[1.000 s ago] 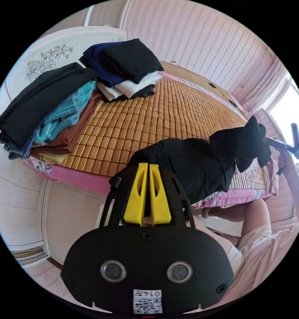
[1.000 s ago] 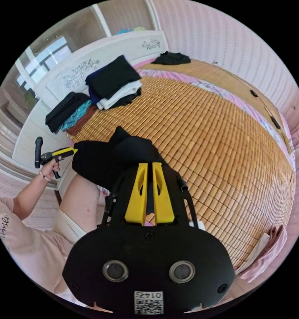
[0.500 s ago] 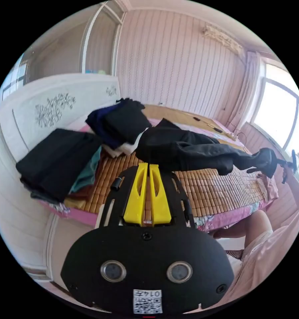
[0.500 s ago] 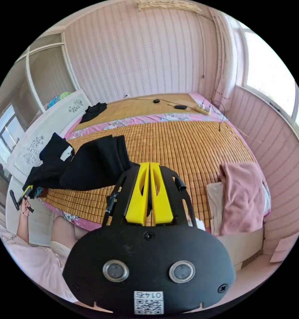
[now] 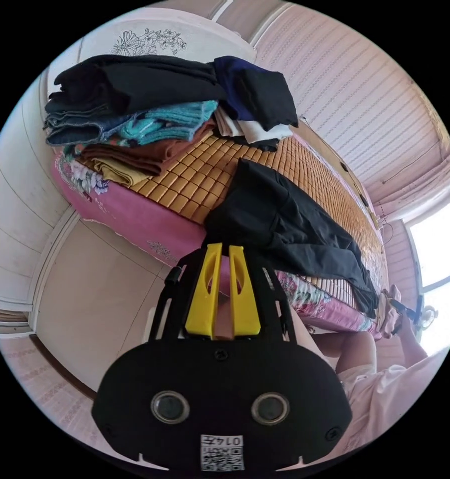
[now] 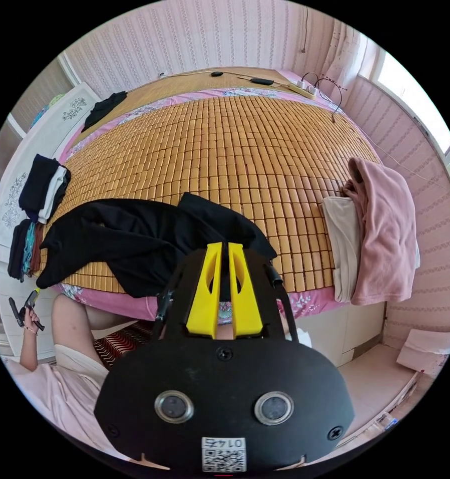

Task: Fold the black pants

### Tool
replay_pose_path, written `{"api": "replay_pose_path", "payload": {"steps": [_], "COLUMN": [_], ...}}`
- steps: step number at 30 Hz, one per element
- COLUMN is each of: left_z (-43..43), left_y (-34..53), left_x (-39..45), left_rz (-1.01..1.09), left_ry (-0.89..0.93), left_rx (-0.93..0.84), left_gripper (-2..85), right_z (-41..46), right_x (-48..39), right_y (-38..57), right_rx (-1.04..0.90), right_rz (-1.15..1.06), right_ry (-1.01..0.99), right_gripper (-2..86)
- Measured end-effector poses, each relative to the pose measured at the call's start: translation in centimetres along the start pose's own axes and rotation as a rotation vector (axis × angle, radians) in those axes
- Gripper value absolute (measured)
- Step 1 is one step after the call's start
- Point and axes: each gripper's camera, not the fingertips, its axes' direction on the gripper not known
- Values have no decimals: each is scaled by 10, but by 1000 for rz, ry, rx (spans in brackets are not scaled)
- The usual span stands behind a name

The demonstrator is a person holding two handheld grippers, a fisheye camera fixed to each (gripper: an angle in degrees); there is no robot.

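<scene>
The black pants (image 5: pixel 294 229) lie stretched out along the near edge of the bed's bamboo mat (image 5: pixel 329 189). In the right gripper view the pants (image 6: pixel 135 239) run from the left side to just behind my jaws, and one part hangs over the bed edge. My left gripper (image 5: pixel 223 248) sits just off the bed edge at one end of the pants, its jaws a little apart with no cloth between them. My right gripper (image 6: pixel 225 245) is at the other end with a similar narrow gap, and black cloth shows behind it. A hand holds the left gripper (image 6: pixel 27 307) below the bed edge.
Two stacks of folded clothes (image 5: pixel 135 115) (image 5: pixel 254 100) stand at the head end of the mat by the white headboard (image 5: pixel 150 42). A pink towel (image 6: pixel 384 229) and a beige folded cloth (image 6: pixel 342 249) lie at the other end. A black garment (image 6: pixel 102 107) and cables (image 6: pixel 304 87) lie far off.
The pants hung in the air between both grippers; now they lie flat on the mat. Both grippers have dropped to the bed edge and their jaws have parted slightly.
</scene>
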Motion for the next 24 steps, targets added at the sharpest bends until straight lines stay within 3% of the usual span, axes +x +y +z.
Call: {"api": "replay_pose_path", "payload": {"steps": [4,10,14,17,19,24], "left_z": [-19,35,93,139,165,183], "left_y": [-18,-81,-127,-147,-150,-152], "left_x": [18,90,144,166,172,188], "left_rz": [77,236,269,262,242,267], "left_ry": [-129,-86,-52,-99,-143,-176], "left_rx": [66,-41,-86,-162,-240,-201], "left_gripper": [-1,53,62,65,64,43], "right_z": [14,51,61,63,64,39], "right_x": [4,8,16,32,44,68], "right_y": [-16,-36,-23,-3,9,14], "right_rx": [-18,-138,-210,-179,-134,-5], "right_rz": [10,-41,-96,-53,-2,55], "right_ry": [-24,88,-12,-92,-99,-116], "right_gripper": [102,134,133,114,46,1]}}
